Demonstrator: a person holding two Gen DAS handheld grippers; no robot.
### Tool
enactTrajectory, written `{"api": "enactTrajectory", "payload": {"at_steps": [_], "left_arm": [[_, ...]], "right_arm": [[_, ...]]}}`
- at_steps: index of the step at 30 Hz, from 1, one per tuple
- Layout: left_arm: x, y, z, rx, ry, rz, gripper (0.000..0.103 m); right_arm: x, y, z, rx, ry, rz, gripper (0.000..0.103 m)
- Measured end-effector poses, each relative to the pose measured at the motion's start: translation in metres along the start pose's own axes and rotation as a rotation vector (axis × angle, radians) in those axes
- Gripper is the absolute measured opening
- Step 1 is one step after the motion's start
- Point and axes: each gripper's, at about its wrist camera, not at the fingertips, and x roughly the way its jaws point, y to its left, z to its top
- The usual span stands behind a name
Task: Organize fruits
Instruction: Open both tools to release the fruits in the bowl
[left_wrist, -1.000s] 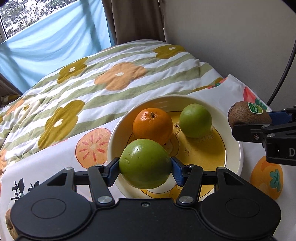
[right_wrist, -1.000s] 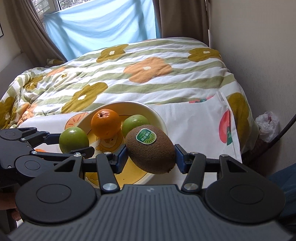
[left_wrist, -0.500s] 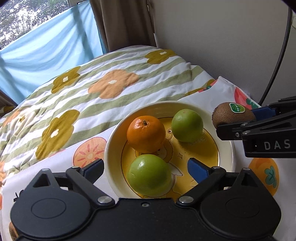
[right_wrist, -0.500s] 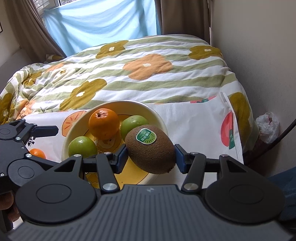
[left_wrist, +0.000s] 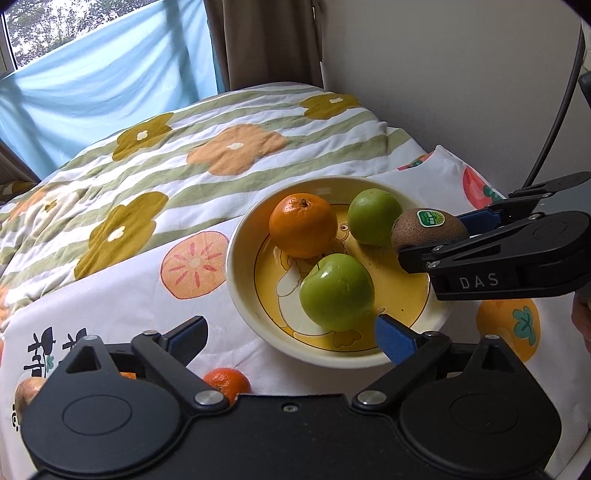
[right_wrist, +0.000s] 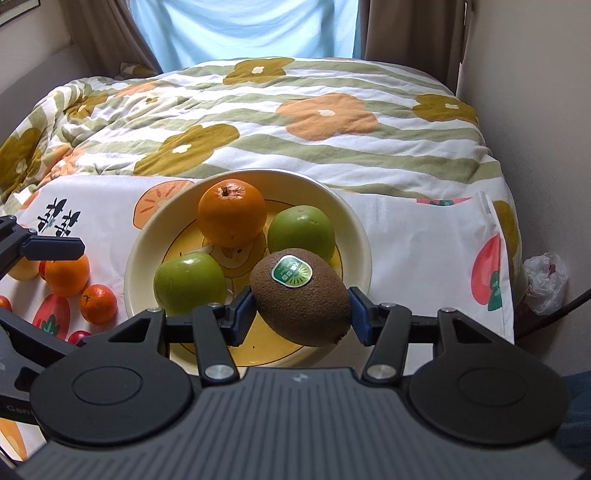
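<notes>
The bed (right_wrist: 332, 122) stood against a plain wall, spread with a green-striped quilt of orange and olive flowers, and a white fruit-print cloth (left_wrist: 122, 295) lay over its near end, with a pale blue curtain (left_wrist: 110, 81) hanging at the window behind. On that cloth sat a cream bowl (left_wrist: 240, 266) with a yellow centre, and in it lay an orange (left_wrist: 303, 225), a green apple (left_wrist: 336, 291) at the near side and a second green fruit (left_wrist: 373, 216) toward the wall. The right gripper (right_wrist: 301, 310) had its blue pads clamped on either end of a brown kiwi (right_wrist: 301, 299) bearing a green sticker, and held it in the air above the bowl's near right part, just in front of the far green fruit. The left gripper (left_wrist: 291, 339) hung over the bowl's near rim with its jaws spread wide and nothing between them; the green apple lay just beyond its right pad, free of it. Outside the bowl, on the cloth to its left, lay a larger orange (right_wrist: 68, 275) and a small mandarin (right_wrist: 98, 304), with a yellowish fruit (right_wrist: 22, 271) partly hidden behind the left gripper's finger and a small red fruit (right_wrist: 79, 336) at the edge. A crumpled plastic bag (right_wrist: 546, 280) lay on the floor by the wall to the right.
</notes>
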Motion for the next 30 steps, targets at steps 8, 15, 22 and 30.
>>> {"api": "enactTrajectory", "payload": {"at_steps": [8, 15, 22, 30], "left_arm": [[-0.001, 0.005, -0.009, -0.019, 0.011, 0.007, 0.099], [0.001, 0.007, -0.011, -0.031, 0.02, 0.02, 0.099], [-0.001, 0.004, -0.014, -0.035, 0.016, 0.035, 0.099], [-0.012, -0.001, -0.017, -0.046, 0.0, 0.047, 0.099]], "right_arm": [[0.013, 0.015, -0.004, -0.109, 0.017, -0.013, 0.068], [0.02, 0.018, -0.008, -0.127, 0.047, -0.003, 0.069], [0.002, 0.022, -0.01, -0.168, -0.056, -0.086, 0.103], [-0.008, 0.015, -0.013, -0.105, -0.056, -0.074, 0.103]]}}
